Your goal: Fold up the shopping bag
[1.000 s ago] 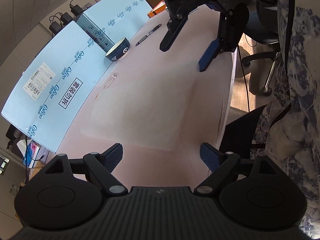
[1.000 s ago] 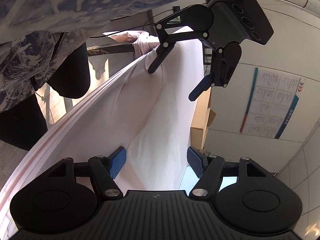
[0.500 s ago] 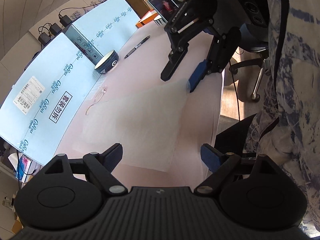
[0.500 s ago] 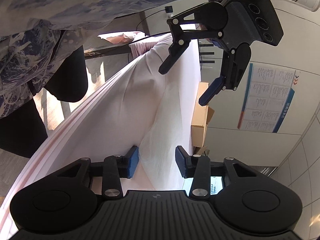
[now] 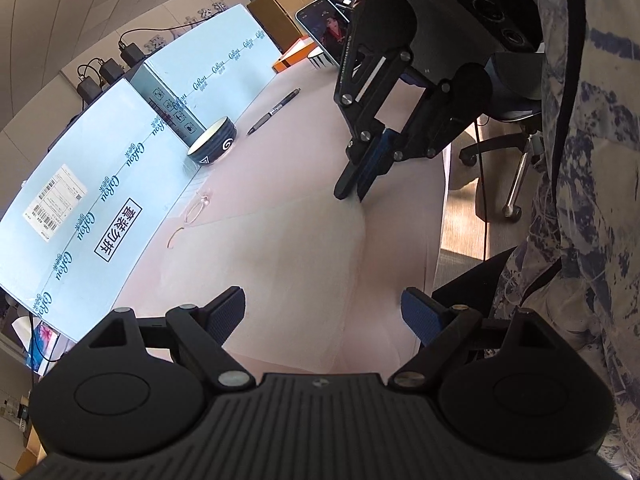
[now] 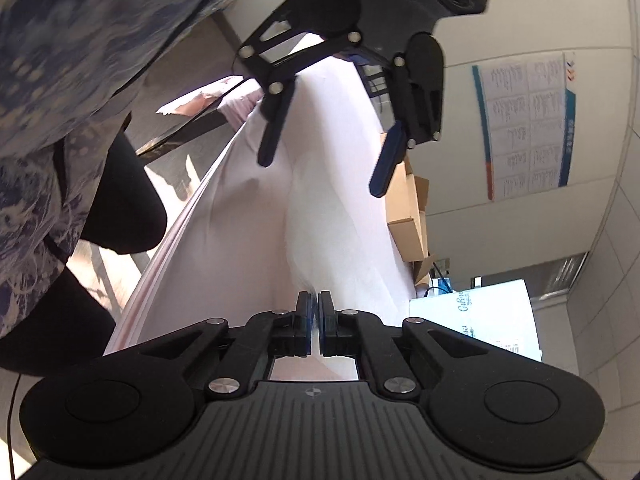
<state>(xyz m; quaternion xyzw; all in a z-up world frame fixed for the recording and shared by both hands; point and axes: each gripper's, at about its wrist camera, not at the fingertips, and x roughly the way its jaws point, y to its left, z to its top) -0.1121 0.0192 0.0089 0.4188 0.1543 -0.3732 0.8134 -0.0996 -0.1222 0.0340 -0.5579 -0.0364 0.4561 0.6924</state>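
White shopping bag (image 5: pixel 280 264) flat on table (image 5: pixel 320 128); right tool (image 5: pixel 352 194) clamped on far corner; left tool (image 5: pixel 323 312) apart above near edge.

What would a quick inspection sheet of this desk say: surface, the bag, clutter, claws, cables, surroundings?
Surface: pale pink table, mostly bare.
Job's things: thin white bag lying flat, its far corner lifted.
Clutter: bowl, pen, glasses, phone, orange box.
Claws: left claw open above the bag's near edge, holding nothing; right claw shut on the bag's far corner.
Cables: chargers with leads behind the blue cartons; a black cord hanging off the table edge.
Surroundings: office chair, brown boxes, wall poster, a person's patterned sleeve.
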